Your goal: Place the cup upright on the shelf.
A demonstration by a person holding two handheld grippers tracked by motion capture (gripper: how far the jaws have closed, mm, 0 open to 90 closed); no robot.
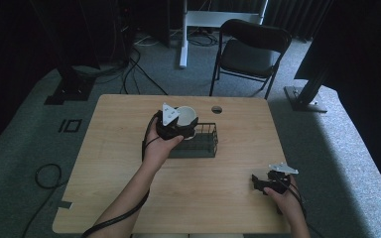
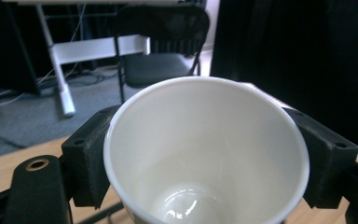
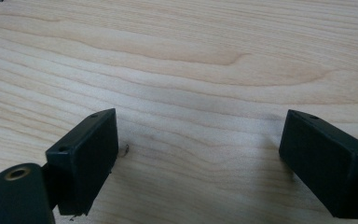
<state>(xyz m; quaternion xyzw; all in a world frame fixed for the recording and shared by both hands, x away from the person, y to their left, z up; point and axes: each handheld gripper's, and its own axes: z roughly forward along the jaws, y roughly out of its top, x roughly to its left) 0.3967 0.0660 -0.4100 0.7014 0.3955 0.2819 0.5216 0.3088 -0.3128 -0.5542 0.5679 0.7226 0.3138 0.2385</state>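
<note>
White paper cup [image 2: 205,154], empty, glossy inside, upright

Black folding chair [image 2: 161,51] straight ahead beyond jaws. White stand leg [image 2: 58,70] ahead-left. Cables [image 1: 129,69] on grey carpet [image 1: 327,148]. Wooden table [image 3: 177,70] beneath jaws.

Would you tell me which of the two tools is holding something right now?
The left tool, above the wire basket, grips a white paper cup between its jaws. The right tool is open over bare table.

A light wooden table [image 1: 129,193] with a round grommet hole [image 1: 217,109] carries 1 black wire basket [image 1: 206,144] near its middle.
</note>
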